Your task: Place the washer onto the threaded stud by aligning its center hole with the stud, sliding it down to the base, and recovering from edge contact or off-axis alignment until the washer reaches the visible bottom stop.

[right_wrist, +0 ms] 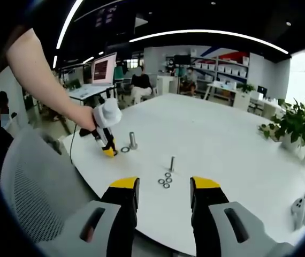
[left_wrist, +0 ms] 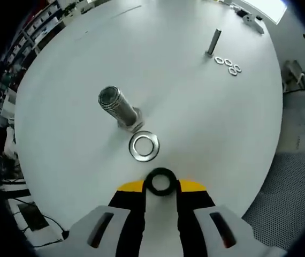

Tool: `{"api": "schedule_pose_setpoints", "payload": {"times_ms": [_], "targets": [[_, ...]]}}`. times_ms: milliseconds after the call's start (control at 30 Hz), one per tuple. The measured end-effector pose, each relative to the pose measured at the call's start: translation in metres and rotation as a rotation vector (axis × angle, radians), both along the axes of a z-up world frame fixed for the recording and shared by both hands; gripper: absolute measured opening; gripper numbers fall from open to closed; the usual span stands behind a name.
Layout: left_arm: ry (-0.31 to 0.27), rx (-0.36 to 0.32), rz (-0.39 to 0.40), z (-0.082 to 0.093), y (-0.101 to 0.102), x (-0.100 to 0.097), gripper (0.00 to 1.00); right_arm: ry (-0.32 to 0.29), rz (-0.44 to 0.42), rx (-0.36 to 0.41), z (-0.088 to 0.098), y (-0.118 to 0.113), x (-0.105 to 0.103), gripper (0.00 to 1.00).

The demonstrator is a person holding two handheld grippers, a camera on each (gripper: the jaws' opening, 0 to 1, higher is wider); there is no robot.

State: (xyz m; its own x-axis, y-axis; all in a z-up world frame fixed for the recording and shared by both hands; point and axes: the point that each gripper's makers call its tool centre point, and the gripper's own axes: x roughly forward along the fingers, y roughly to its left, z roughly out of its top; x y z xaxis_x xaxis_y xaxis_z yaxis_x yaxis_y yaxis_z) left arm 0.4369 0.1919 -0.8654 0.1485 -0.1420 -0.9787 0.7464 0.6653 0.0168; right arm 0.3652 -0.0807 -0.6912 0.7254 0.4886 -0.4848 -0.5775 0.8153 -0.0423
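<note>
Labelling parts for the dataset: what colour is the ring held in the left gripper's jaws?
Black. The ring shows best in the left gripper view, pinched in the left gripper.

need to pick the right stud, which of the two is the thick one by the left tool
The thick threaded stud with the large washer lying at its base, just ahead of the left tool. The thin stud stands farther off beside three small washers.

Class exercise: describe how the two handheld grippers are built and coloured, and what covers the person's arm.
Both grippers, left and right, have light grey slotted bodies, black jaws and yellow tips. Seen from the right gripper view, the left gripper has a white housing; the person's arm is uncovered, with no sleeve.
</note>
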Motion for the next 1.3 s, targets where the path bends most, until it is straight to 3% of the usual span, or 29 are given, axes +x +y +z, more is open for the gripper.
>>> {"api": "schedule_pose_setpoints", "payload": {"times_ms": [333,733,900,1300], "targets": [[-0.033,-0.03,-0.004,0.007,-0.001,0.001,0.19,0.002,-0.004,0.003,0.0,-0.001,0.001,0.4],[-0.103,-0.091,0.002,0.03,-0.008,0.013,0.19,0.004,-0.007,0.012,0.001,0.0,0.001,0.4],[-0.16,-0.126,-0.006,0.05,-0.015,0.023,0.19,0.008,0.001,0.007,0.0,0.001,0.0,0.4],[-0.229,-0.133,-0.04,0.074,-0.023,0.049,0.19,0.007,0.005,0.009,0.0,0.001,0.0,0.4]]}}
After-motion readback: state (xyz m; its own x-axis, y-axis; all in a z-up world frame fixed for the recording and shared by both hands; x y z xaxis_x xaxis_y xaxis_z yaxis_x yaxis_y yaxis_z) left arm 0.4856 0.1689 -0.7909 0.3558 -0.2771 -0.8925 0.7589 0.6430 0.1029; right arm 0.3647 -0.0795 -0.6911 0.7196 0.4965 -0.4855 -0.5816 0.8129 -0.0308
